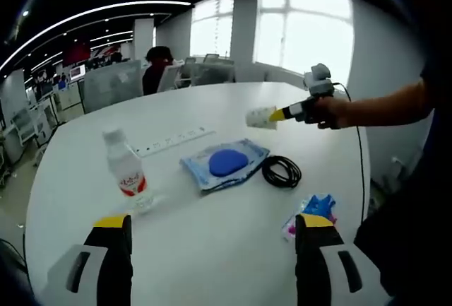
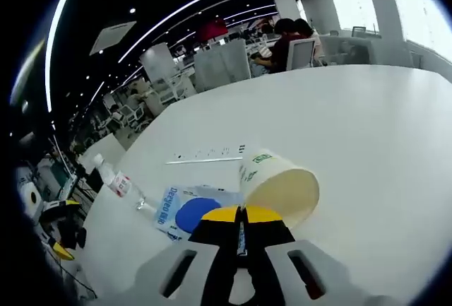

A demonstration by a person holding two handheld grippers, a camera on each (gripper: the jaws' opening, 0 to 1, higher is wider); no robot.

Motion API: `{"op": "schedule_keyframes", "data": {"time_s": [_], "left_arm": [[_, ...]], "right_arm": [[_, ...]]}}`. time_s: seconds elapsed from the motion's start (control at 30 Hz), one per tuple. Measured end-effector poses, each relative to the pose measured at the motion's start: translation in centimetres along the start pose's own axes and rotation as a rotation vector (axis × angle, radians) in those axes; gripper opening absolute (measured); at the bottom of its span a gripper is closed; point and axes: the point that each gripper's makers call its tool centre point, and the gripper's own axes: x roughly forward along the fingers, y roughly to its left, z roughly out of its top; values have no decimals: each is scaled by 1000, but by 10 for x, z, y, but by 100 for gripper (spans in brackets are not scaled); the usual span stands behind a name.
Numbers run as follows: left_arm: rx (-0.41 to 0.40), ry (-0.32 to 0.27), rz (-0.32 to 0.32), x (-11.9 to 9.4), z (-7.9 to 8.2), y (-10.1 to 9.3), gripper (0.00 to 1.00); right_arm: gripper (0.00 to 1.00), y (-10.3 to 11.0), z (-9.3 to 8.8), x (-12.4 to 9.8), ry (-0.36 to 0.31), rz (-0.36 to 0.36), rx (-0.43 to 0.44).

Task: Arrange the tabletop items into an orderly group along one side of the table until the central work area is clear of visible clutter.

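My right gripper (image 2: 240,215) is shut on the rim of a white paper cup (image 2: 279,182), which is tipped on its side with its mouth toward the camera. In the left gripper view a hand holds this gripper (image 1: 282,114) with the cup (image 1: 260,117) over the table's far right part. My left gripper (image 1: 212,225) is open and holds nothing, low over the near edge. Ahead of it stand a water bottle (image 1: 127,172), a blue packet (image 1: 222,163), a black cable coil (image 1: 281,172) and a colourful wrapper (image 1: 314,210).
A white power strip (image 1: 173,141) lies flat on the round white table (image 1: 212,249) behind the packet. Office chairs and seated people are beyond the far edge. In the right gripper view the bottle (image 2: 116,182), packet (image 2: 185,210) and strip (image 2: 208,156) lie to the left.
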Motion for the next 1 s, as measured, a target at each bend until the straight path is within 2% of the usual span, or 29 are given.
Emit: {"op": "schedule_keyframes", "data": {"time_s": [0.07,0.27,0.33,0.37,0.53,0.67,0.77,0.9,1.0], "left_arm": [[-1,-8,0,-5,0,-1,96],[9,-28,2,-18,2,-3,99],[11,-38,7,-24,1,-2,100],[10,-41,7,-25,1,-2,100],[3,-42,13,-34,-6,3,100],[0,-39,23,-42,-12,8,100],[-12,-50,29,-46,-13,10,100],[-49,-88,37,-54,-13,16,99],[-45,-84,50,-59,-14,17,99]], "right_arm": [[0,6,4,4,7,22,-59],[0,48,12,-2,52,84,-218],[0,60,18,5,62,116,-286],[0,60,19,7,66,121,-292],[0,92,24,17,108,187,-389],[0,112,27,29,154,215,-421],[0,130,23,26,185,243,-467],[0,145,19,38,225,271,-522],[0,155,11,41,267,299,-562]]}}
